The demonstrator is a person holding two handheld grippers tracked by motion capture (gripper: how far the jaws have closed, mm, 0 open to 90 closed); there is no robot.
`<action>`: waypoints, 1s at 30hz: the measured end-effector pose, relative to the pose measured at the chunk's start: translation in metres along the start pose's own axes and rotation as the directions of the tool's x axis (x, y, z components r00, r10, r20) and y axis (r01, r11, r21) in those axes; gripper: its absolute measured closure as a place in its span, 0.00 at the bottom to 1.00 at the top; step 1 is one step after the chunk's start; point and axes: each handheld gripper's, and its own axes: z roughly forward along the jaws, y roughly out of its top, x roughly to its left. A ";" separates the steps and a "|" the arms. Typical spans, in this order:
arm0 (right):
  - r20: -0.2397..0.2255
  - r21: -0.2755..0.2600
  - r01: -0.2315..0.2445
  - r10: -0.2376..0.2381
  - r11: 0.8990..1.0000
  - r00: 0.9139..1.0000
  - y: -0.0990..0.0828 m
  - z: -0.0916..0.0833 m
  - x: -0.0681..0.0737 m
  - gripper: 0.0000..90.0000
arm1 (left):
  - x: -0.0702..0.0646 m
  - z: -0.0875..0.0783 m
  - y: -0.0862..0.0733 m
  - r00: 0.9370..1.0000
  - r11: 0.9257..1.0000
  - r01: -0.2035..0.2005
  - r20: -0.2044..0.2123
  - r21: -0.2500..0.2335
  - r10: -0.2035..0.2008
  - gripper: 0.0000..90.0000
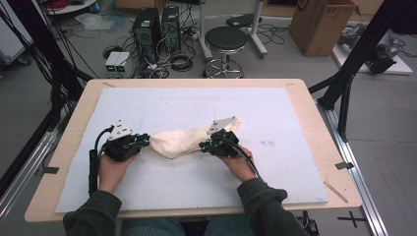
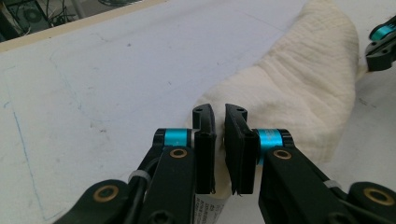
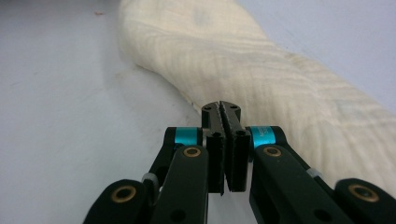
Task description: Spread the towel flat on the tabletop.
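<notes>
A cream cloth [image 1: 182, 140] [image 2: 299, 79] [image 3: 261, 60] lies bunched into a long roll across the middle of the white board [image 1: 196, 98]. My left gripper [image 1: 146, 141] [image 2: 219, 112] is at the roll's left end, with its jaws shut on a fold of the fabric, which shows between the pads. At the near edge of the roll's right half, my right gripper [image 1: 202, 145] [image 3: 222, 107] has its jaws pressed together on the cloth's hem. In the left gripper view the right gripper [image 2: 380, 44] shows at the far side of the cloth.
The white board lies on a wooden table [image 1: 314, 108]. On the floor beyond the table are a black stool [image 1: 225, 42], computer towers [image 1: 147, 29] with cables, and a cardboard box [image 1: 319, 24]. A black frame post [image 1: 344, 83] rises at the right.
</notes>
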 end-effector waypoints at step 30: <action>-0.020 0.008 -0.007 0.008 1.000 1.000 -0.096 -0.135 0.050 0.99 | -0.076 -0.034 -0.025 0.961 0.978 -0.204 0.201 0.046 0.191 0.87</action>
